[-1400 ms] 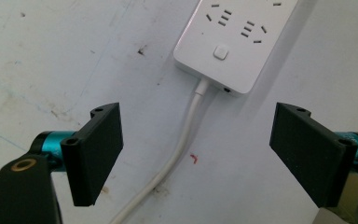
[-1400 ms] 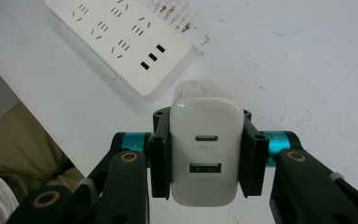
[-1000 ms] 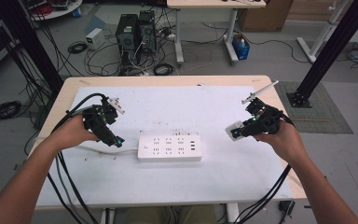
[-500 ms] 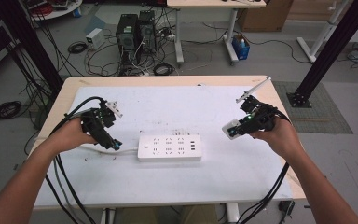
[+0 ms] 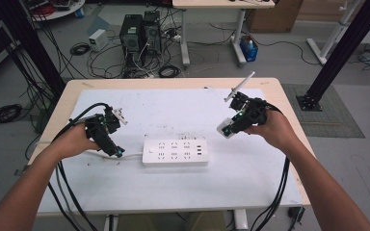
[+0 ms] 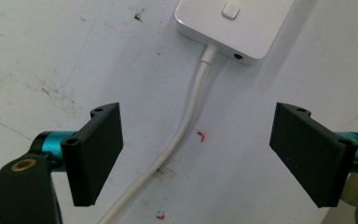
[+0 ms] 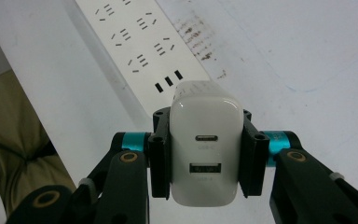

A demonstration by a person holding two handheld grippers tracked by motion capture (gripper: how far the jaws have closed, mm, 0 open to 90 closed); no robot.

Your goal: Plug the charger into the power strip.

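Left gripper [image 5: 117,152]: 2 black jaws spread wide, nothing pinched; the white cord [image 6: 185,122] of the power strip [image 5: 175,152] runs on the table [image 5: 183,103] between them, untouched, the strip's switch end just beyond the jaw tips. Power strip: flat at mid-table, between both grippers. Right gripper [image 5: 226,129]: jaws clamped on the 2 sides of a white USB charger [image 7: 205,151], its 2 ports facing the camera, held above the table just right of the strip's USB end.
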